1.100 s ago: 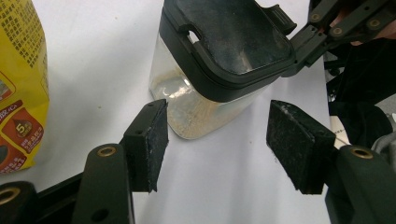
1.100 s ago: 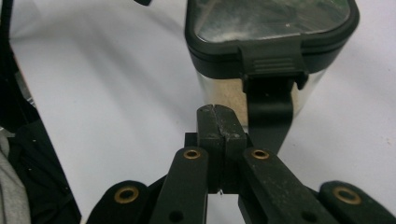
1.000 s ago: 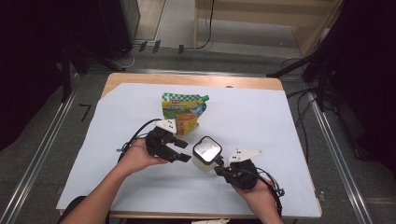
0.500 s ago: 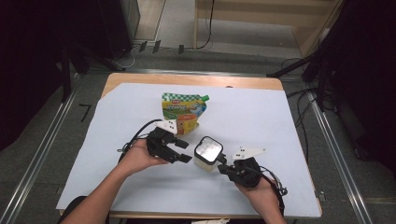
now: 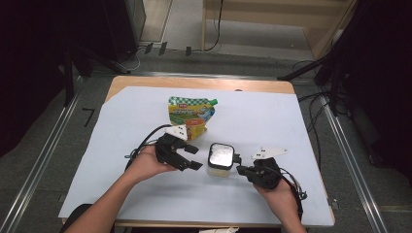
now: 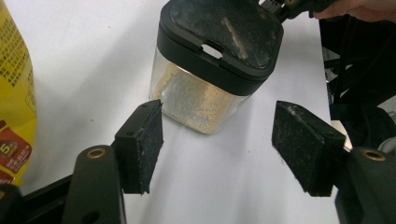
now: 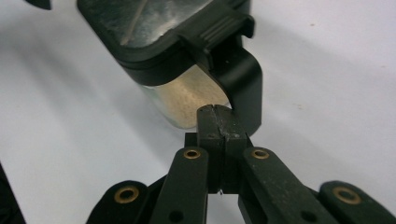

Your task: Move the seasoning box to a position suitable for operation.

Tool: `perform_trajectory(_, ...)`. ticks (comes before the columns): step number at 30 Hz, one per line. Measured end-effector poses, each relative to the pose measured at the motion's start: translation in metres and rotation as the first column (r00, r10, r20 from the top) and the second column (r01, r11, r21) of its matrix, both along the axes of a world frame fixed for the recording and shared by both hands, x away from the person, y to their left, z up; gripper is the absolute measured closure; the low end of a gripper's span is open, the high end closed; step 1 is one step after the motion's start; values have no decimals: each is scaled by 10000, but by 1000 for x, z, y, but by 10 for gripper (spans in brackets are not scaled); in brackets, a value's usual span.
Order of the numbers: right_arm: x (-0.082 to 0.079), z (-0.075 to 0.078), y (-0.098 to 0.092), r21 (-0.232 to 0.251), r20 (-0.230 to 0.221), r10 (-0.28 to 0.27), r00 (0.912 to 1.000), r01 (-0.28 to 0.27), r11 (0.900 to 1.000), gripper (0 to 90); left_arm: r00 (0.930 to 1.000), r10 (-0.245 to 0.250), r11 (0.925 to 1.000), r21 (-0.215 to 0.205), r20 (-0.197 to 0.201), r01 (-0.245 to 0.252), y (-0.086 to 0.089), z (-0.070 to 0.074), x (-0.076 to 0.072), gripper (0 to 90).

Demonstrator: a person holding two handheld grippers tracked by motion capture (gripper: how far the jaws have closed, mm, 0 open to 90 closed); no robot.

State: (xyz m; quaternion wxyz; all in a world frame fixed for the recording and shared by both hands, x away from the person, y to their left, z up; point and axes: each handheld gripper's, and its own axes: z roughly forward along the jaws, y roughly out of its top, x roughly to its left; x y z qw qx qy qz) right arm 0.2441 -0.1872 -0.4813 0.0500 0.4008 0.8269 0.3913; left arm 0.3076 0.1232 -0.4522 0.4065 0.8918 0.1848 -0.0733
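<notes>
A clear square container (image 5: 221, 159) with a black lid and pale grains inside stands on the white sheet between my grippers. My left gripper (image 5: 194, 158) is just left of it. In the left gripper view its jaws (image 6: 219, 149) have just been opening, the container (image 6: 210, 88) stands just beyond the pads, and nothing is between them. My right gripper (image 5: 242, 170) is shut at the container's right side. In the right gripper view its closed tips (image 7: 219, 119) sit against the black handle (image 7: 240, 74) on the lid, with nothing between the pads.
A yellow and green pouch (image 5: 191, 115) lies flat behind the left gripper, and its edge (image 6: 14, 93) appears at the left in the left gripper view. The white sheet (image 5: 301, 121) covers most of the wooden table (image 5: 194, 82). Cables trail from both grippers.
My right gripper has shifted a little to the right. The container has moved slightly with it. The left jaws stand a bit wider, and that hand has stayed in place.
</notes>
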Motion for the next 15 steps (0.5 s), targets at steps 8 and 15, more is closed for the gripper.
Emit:
perform_trajectory(8, 8, 0, -11, 33, -20, -369, 9993, 369, 9993, 900, 10000, -54, 9997, -218, 65, 56, -8, 2, 0, 282)
perform_trajectory(15, 10, 2, -16, 87, 66, -630, 9980, 630, 9980, 900, 9997, -190, 9998, 51, 167, 190, -16, -2, 0, 278)
